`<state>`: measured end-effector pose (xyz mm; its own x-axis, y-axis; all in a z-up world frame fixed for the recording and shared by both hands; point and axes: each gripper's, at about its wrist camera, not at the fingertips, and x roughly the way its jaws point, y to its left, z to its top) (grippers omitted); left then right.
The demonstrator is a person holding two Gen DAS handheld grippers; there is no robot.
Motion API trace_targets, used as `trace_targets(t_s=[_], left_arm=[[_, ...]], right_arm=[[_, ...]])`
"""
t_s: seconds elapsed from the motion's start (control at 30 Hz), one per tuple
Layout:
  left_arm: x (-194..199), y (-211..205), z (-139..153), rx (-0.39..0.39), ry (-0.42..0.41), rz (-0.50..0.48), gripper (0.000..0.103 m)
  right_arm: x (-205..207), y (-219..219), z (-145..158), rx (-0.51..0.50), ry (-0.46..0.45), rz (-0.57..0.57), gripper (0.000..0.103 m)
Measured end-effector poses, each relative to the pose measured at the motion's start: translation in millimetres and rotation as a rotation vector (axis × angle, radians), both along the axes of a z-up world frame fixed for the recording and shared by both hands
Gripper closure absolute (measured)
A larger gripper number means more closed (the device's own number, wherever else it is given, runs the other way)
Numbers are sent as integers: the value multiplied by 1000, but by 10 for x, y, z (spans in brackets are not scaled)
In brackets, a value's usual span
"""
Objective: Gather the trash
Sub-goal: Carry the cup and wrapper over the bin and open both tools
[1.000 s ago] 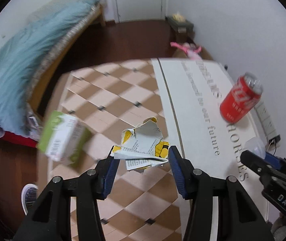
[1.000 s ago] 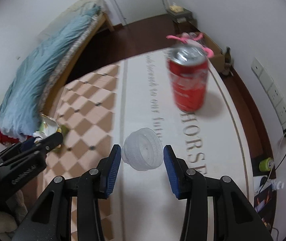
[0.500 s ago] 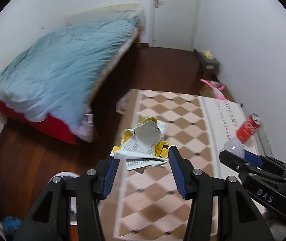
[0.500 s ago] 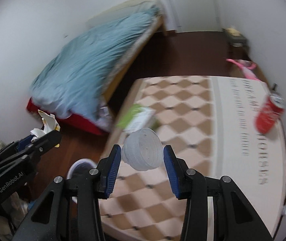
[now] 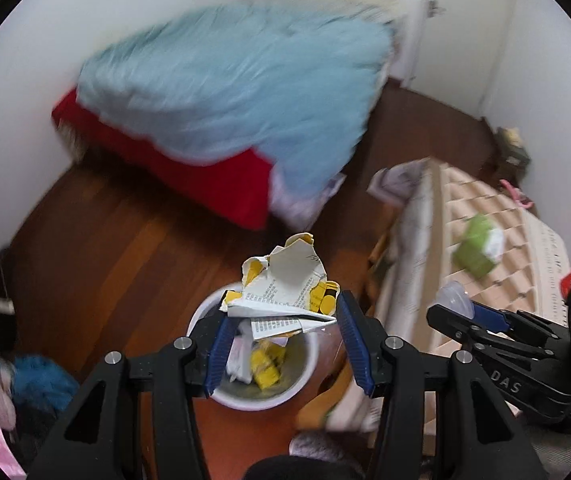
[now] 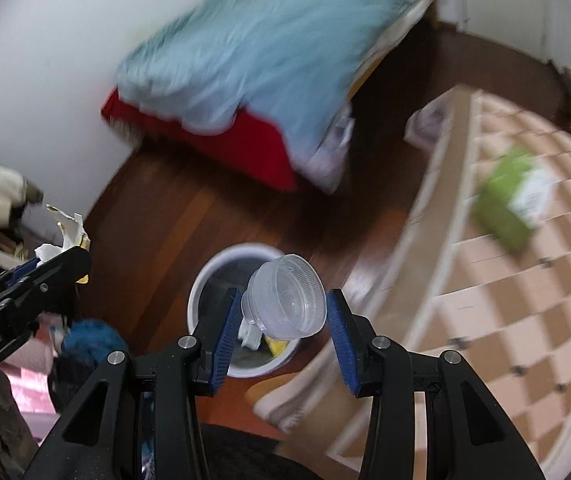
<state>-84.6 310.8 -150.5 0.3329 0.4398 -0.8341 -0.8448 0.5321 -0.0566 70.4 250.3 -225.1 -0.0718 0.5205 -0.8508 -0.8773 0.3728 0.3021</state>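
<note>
left wrist view: left hand-held gripper (image 5: 281, 342) closed down on a crumpled white-and-yellow printed paper wrapper (image 5: 285, 286), pinched at its lower folds, hanging directly over a round white plastic waste bin (image 5: 312, 350) on the dark wooden floor (image 5: 105, 256); more white and yellow scraps already inside. probably very light and soft, likely to flutter on release, so best let go low and centred over the opening. right of it, a flattened green carton (image 5: 476, 248) lying on the checkered beige mat (image 5: 525, 280), not yet collected. right wrist view: right hand-held gripper (image 6: 281, 338) clamped across the ribbed sides of a clear round plastic cap (image 6: 285, 302), tilted, above the near half of the same bin (image 6: 201, 280). cap looks stiff, smooth and light, prone to slipping or bouncing, so hold at the widest rim. blue-quilted bed (image 6: 269, 40) blurred behind.
</note>
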Motion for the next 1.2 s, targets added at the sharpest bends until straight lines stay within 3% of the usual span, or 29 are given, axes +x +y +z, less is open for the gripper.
trace_targets(t_s=[0.13,0.3,0.57,0.73,0.8,0.93,0.97,1.2], left_arm=[[-324,295,-429,-83,24,63,56],[-549,634,-1028,-197,66,113,56],[-591,916,-1585,-330,77,120,54],[-613,944,-1612,-374,56,134,45],[-659,958,-1600,-372,50,150,22],[-792,950,-1530,-349,41,187,9],[-832,935,-1495,-335,53,200,1],[-940,793,-1313,-256,89,237,1]], right_arm=[[-285,437,-558,-102,61,53,57],[-458,814,-1047,-190,131,80,57],[-528,1193,-1482,-262,203,94,57],[-451,1305,-1572,-279,239,87,53],[-405,1310,-1586,-281,232,69,28],[-371,1282,-1527,-300,157,60,12],[-380,1270,-1500,-302,138,63,6],[-562,1092,-1197,-299,-19,123,2]])
